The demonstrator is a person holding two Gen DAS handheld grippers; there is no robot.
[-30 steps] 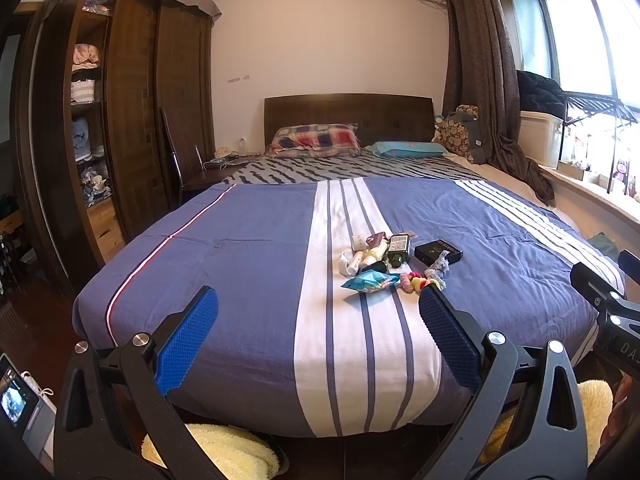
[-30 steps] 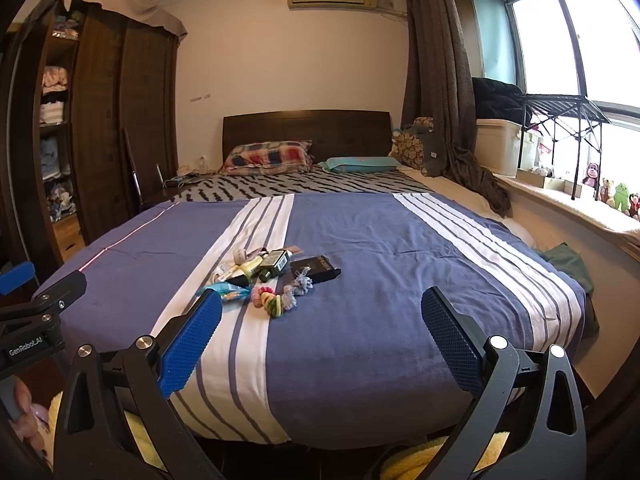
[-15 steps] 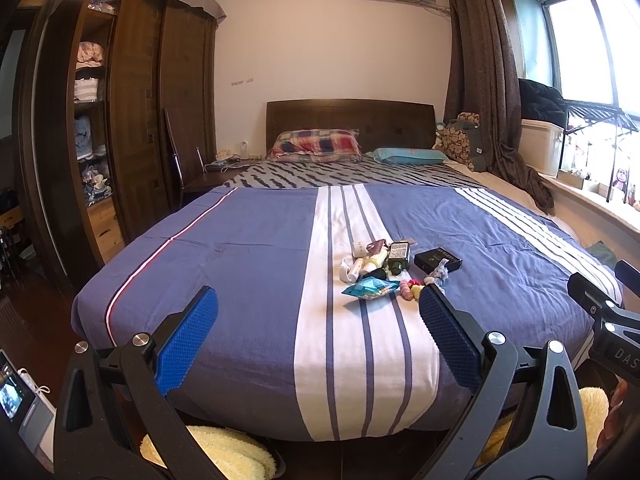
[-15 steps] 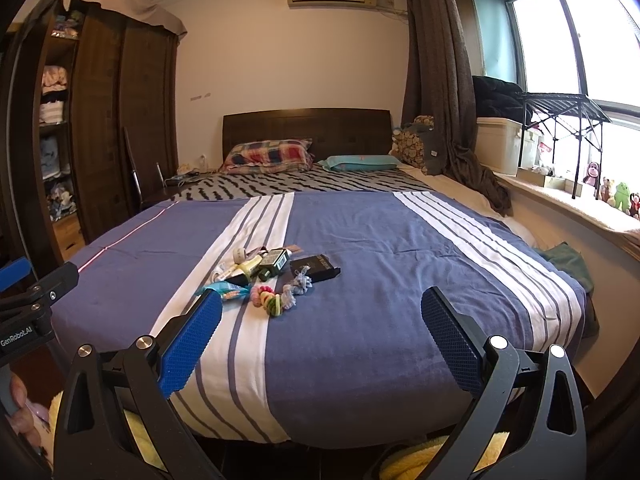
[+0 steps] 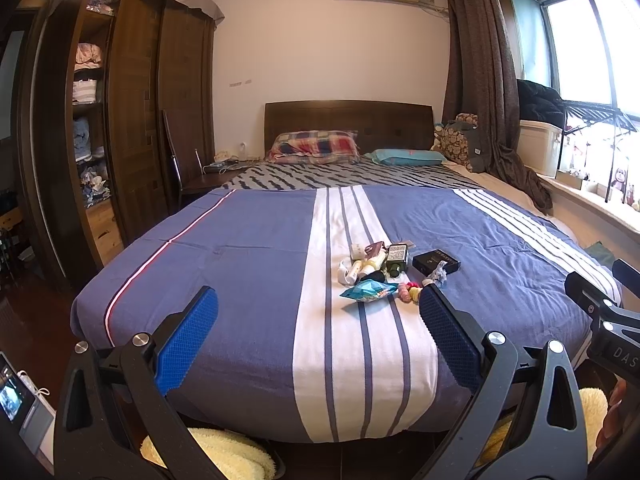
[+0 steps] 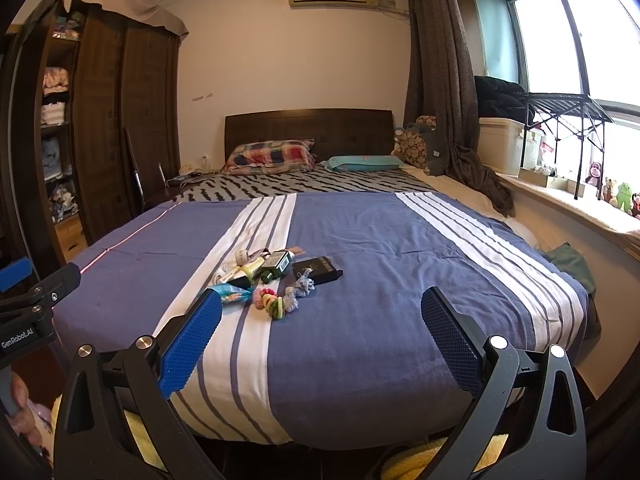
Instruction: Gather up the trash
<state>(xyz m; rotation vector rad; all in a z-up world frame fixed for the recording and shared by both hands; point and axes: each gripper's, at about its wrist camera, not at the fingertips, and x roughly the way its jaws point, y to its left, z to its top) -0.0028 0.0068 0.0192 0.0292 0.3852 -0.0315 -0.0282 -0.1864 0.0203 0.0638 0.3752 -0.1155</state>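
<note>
Trash heap on the bed, both grippers empty and short of it.

The wrapper point(image 5: 369, 291) lies nearest in the heap point(image 5: 394, 270) on the bed's point(image 5: 240, 264) white stripe: likely light, crinkly and slippery, best pinched at a crimped end. Behind it the tubes point(image 5: 366, 266), bottle point(image 5: 397, 258) and box point(image 5: 436, 262) look stiffer; take them across the middle. Left gripper point(image 5: 318, 332) and right gripper point(image 6: 322, 330) hover with fingers wide.
</note>
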